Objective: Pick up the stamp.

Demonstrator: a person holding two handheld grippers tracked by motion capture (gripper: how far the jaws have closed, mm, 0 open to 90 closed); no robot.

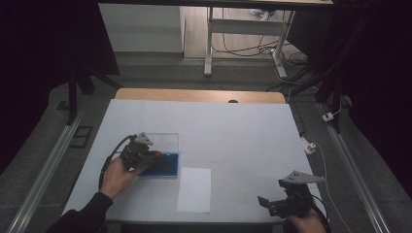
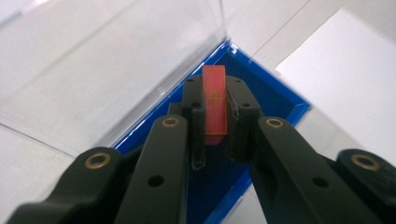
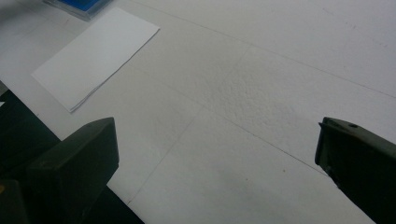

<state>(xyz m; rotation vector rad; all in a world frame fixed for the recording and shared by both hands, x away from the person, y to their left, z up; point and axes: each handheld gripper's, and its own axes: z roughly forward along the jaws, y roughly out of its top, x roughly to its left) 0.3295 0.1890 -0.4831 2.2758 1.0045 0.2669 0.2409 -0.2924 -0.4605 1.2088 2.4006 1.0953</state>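
The left tongs (image 2: 216, 116) are clenched on a small red card (image 2: 215, 105), which stands upright between the pads over the blue tray (image 2: 275, 100). A clear lid (image 2: 107, 60) rises at the tray's far side. The tray sits on the left part of the white bench (image 1: 233, 131), and a white sheet of paper (image 1: 195, 189) lies just right of it. The right tongs (image 3: 215, 163) hang released and empty over bare bench at the near right, well apart from the tray.
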